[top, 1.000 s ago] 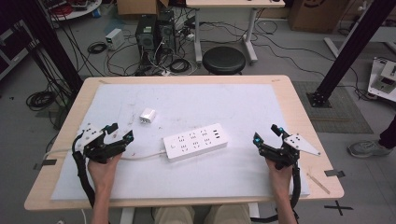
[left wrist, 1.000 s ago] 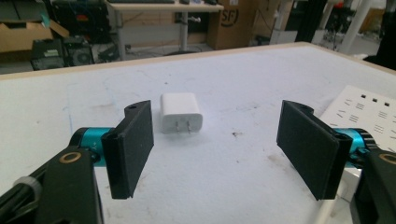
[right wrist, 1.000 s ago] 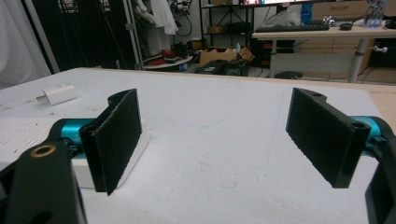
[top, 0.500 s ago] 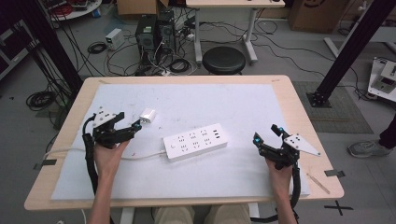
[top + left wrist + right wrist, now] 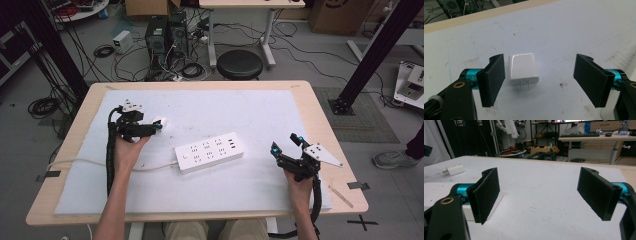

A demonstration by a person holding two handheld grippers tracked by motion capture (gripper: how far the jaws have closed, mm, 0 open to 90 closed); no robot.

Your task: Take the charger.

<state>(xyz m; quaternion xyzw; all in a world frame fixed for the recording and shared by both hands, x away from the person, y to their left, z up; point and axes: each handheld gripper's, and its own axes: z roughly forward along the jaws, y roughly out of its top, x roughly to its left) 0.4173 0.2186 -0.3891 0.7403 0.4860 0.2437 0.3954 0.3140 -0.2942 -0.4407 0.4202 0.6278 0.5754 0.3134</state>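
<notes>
Risk sits mostly with the left tongs, which stand spread wide around the small white glossy plastic wall charger — the block lies flat on the white felt-like mat toward the left edge of the table, its two metal prongs pointing back toward the hand. In the left gripper view the charger sits well off centre: one black pad is just beside its side, perhaps touching, while the other pad stands well apart. If the jaws close from here, the far pad would likely shove the block sideways before it bites, and the smooth, rounded shell could twist or squirt out. A grip taken too low may also catch the prongs rather than the body, leaving the charger tilted for any later plugging.

The long white plastic power strip rests near the middle of the table, its cord running off toward the left edge under the left forearm — a drag on that cord could shift the strip.

The right tongs hover wide apart and empty near the right edge, just beside the strip's end, so an idle nudge there is a smaller hazard.
</notes>
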